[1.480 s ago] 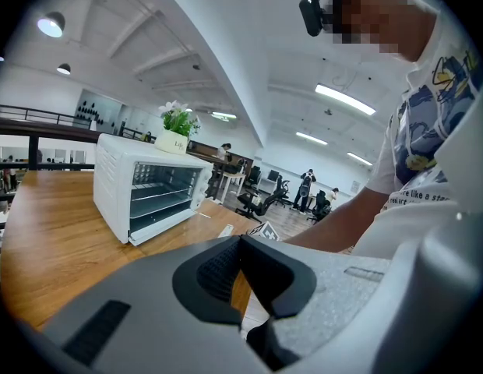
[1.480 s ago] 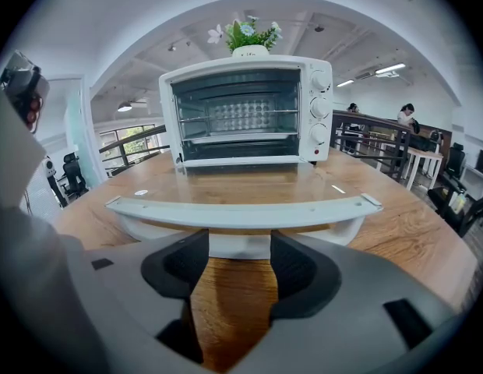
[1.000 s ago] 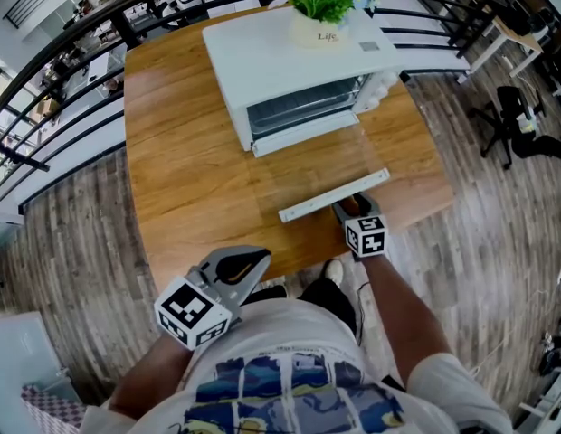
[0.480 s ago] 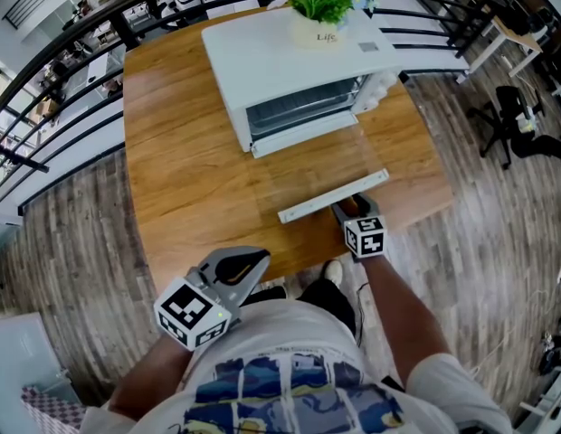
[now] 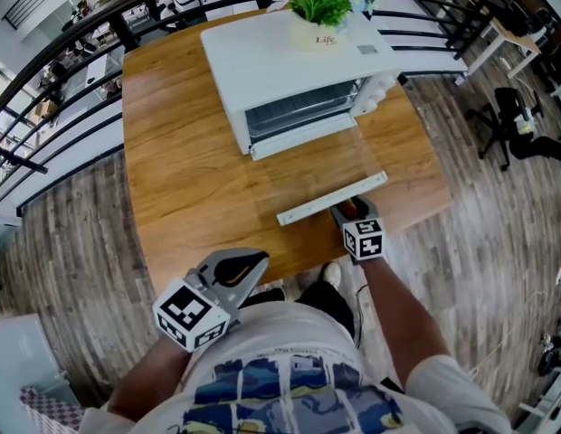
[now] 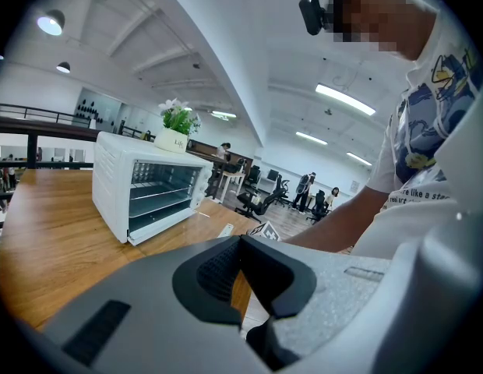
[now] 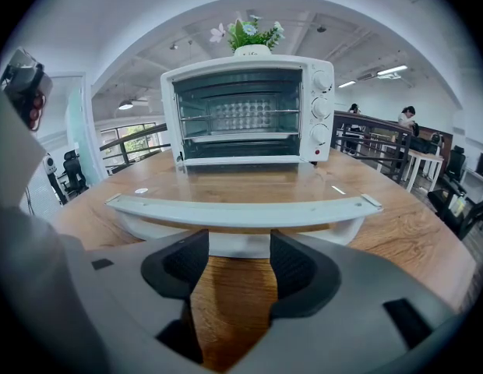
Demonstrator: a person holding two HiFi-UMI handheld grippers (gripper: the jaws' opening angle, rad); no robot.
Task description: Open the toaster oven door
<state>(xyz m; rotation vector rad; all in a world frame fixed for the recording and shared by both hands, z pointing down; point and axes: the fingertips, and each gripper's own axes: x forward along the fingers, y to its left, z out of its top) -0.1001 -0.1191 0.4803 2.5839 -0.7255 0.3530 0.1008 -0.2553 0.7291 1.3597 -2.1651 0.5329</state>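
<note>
One toaster oven, white, upper centre of the head view, standing on the wooden table — its glass door lies folded flat toward you, with the handle at mid-frame. One potted plant on top. Your right gripper: jaws moderately apart, empty, just short of the handle. Your left gripper: lower left, by your shirt — jaws closed together, holding nothing

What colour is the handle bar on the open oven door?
White. The handle shows best in the right gripper view, lying straight across just ahead of the tool.
</note>
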